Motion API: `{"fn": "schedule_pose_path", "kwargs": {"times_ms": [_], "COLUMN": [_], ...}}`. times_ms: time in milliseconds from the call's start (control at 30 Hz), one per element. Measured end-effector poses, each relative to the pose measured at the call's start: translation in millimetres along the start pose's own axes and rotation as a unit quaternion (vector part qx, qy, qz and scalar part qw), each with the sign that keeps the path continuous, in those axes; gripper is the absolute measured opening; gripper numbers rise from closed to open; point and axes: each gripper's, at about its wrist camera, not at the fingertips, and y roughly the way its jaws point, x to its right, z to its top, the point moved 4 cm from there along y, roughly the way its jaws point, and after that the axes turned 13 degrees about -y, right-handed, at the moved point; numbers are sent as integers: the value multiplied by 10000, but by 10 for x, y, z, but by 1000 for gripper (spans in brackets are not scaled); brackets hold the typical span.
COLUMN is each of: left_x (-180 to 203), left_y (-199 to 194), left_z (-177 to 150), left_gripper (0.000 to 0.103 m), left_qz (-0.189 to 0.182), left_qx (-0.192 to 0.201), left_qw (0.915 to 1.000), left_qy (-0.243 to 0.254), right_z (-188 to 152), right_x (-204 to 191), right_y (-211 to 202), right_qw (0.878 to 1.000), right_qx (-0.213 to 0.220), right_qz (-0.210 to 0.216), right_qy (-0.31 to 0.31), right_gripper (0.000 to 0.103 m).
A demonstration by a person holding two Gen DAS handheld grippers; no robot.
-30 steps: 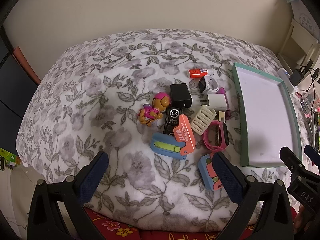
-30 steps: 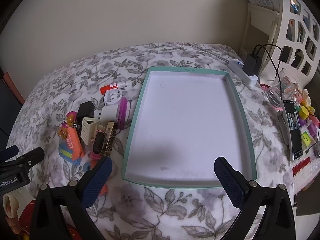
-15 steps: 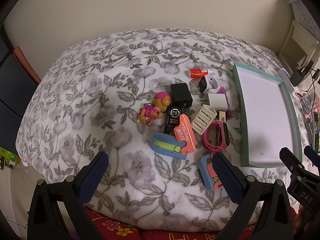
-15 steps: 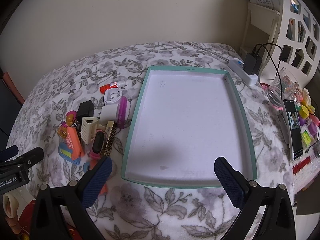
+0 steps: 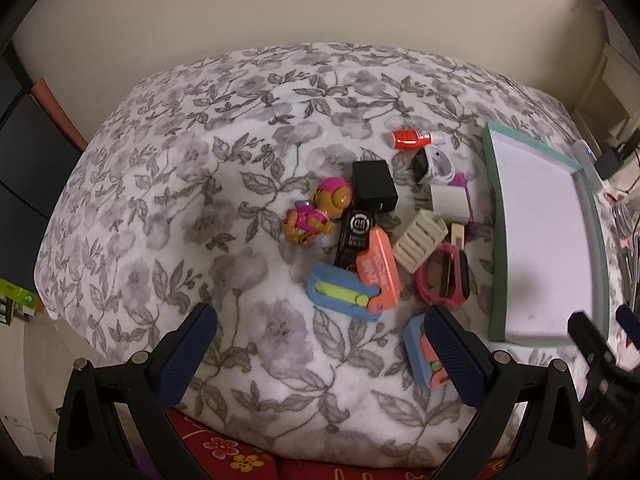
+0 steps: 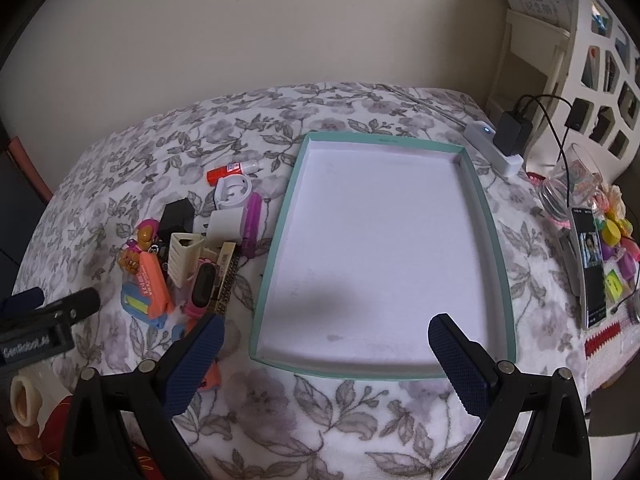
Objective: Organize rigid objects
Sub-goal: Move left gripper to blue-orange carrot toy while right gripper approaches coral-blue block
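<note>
A heap of small rigid objects lies on the floral blanket: a toy pup figure [image 5: 316, 214], a black charger [image 5: 374, 190], a blue and orange cutter [image 5: 354, 286], a cream ribbed clip [image 5: 419, 240], a pink watch [image 5: 444, 280], a white plug [image 5: 450, 204] and a red glue bottle [image 5: 412, 139]. The teal-rimmed white tray [image 6: 488, 216] stands to their right and holds nothing. My left gripper [image 5: 320, 354] hangs open before the heap. Open too, my right gripper [image 6: 326, 360] hovers over the tray's near edge.
A white power strip with a black adapter [image 6: 500, 140] lies beyond the tray. A phone [image 6: 590, 264], a glass jar [image 6: 568, 184] and colourful trinkets crowd the right side. A wall rises behind the bed; a red patterned cloth [image 5: 232, 452] runs along its front edge.
</note>
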Motion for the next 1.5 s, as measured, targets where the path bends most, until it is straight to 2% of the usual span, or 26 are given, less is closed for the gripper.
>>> {"fn": "schedule_pose_path", "kwargs": {"times_ms": [233,400,500,600,767,900,1033,1267,1433,1500], "left_x": [84,78,27,-10,-57,-34,28,-212,-432,-516], "left_y": [83,269,432,614,887,965,1100,1268,1394,1439], "left_z": [284,390,372,349,282,259,232,181,76,36], "left_gripper": [103,103,103,103,103,103,103,103,102,102], "left_qz": [72,193,315,177,182,-22,3,-212,-70,-32], "left_qx": [-266,-531,-728,-1008,-1357,-1449,-1505,-1819,-2154,-2237], "left_qw": [9989,9966,9946,9915,9856,9834,9833,9680,9536,9489], "left_qy": [-378,-593,-672,-803,-991,-1093,-1023,-1718,-2101,-2225], "right_z": [246,343,353,363,311,266,257,236,230,223], "right_x": [-130,-313,-445,-523,-576,-567,-573,-621,-758,-818], "right_y": [66,283,419,531,631,676,658,612,588,580], "right_qw": [9996,9976,9951,9938,9924,9921,9925,9912,9871,9853], "right_qx": [-85,-363,-537,-663,-736,-796,-734,-696,-665,-646], "right_qz": [213,467,602,566,666,708,712,838,1145,1251], "right_qy": [-187,-364,-566,-685,-733,-668,-663,-747,-902,-965], "right_gripper": [103,103,103,103,103,103,103,103,103,99]}}
